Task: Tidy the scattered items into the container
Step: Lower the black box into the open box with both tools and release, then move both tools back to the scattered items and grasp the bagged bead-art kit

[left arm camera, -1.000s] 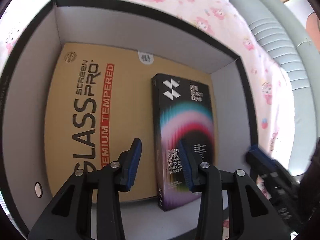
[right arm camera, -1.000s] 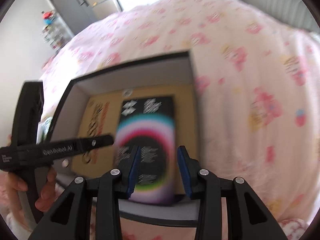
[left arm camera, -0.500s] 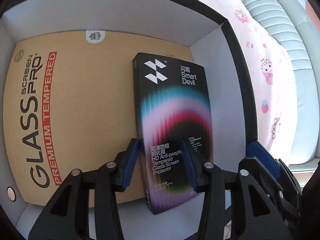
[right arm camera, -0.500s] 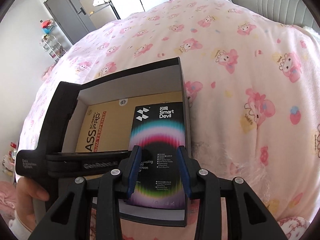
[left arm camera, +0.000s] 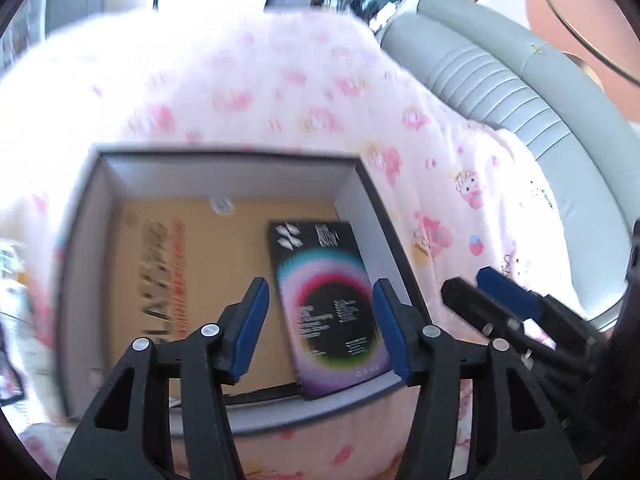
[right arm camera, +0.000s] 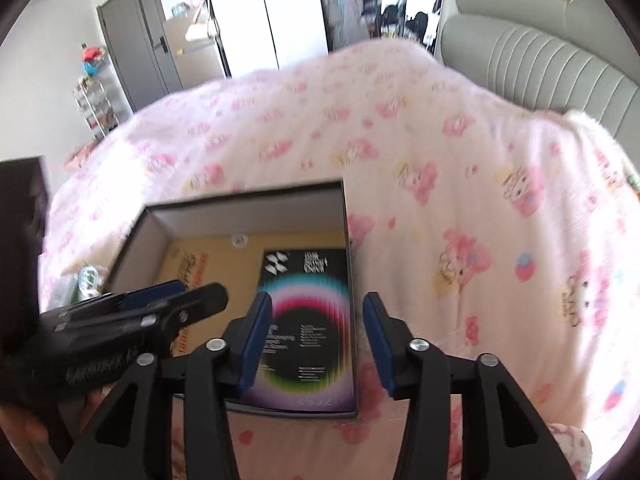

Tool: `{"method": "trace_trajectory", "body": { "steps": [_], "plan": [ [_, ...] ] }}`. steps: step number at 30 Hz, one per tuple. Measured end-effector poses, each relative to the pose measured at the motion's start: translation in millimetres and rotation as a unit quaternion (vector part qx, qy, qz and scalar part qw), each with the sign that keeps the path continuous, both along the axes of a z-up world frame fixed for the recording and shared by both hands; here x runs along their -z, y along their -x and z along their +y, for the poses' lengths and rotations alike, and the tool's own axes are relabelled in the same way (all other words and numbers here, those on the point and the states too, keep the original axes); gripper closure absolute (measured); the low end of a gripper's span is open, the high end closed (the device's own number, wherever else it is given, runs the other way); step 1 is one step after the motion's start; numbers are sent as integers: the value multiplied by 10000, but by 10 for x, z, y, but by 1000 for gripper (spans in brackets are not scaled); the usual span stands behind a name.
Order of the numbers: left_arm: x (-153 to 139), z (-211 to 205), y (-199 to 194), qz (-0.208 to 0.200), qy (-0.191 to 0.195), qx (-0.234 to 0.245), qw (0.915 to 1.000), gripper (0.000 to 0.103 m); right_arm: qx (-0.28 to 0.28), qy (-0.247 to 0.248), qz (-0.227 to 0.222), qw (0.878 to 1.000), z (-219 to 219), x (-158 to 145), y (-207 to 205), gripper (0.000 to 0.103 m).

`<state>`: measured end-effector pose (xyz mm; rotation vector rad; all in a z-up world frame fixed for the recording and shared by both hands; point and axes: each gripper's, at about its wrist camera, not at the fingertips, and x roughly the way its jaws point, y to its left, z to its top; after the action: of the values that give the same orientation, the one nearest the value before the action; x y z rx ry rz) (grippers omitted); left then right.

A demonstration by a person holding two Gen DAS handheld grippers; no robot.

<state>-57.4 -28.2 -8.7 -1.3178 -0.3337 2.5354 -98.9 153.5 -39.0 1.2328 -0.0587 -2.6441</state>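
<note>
Black screen protector box lies flat inside the open container, near its right wall, partly on top of a big brown package that covers the floor of the container. Container stands on a pink blanket with cartoon prints. Both the left gripper and the right gripper hang above the container; their jaws have just been opening, they stand apart and hold nothing.

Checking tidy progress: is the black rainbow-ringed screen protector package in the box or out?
In: it lies flat on the brown package inside.
</note>
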Motion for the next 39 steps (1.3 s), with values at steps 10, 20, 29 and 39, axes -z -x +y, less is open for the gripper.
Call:
{"method": "trace_trajectory", "body": {
  "steps": [10,20,29,39],
  "plan": [
    [-491,145,-558,514,132,148,9985,42,189,204,403,9988,12,-374,-587,56],
    [-388,98,-846,638,118,69,9979,43,-145,-38,627,9979,-213,-519,-933,56],
    [-385,-336,-1078,637,288,-327,9970,44,-763,-37,591,9953,-686,-524,-1031,56],
    [-103,-1542,-1446,454,80,-1620,9857,45,-2157,10,170,9763,-1926,-351,-999,59]
  ]
}}
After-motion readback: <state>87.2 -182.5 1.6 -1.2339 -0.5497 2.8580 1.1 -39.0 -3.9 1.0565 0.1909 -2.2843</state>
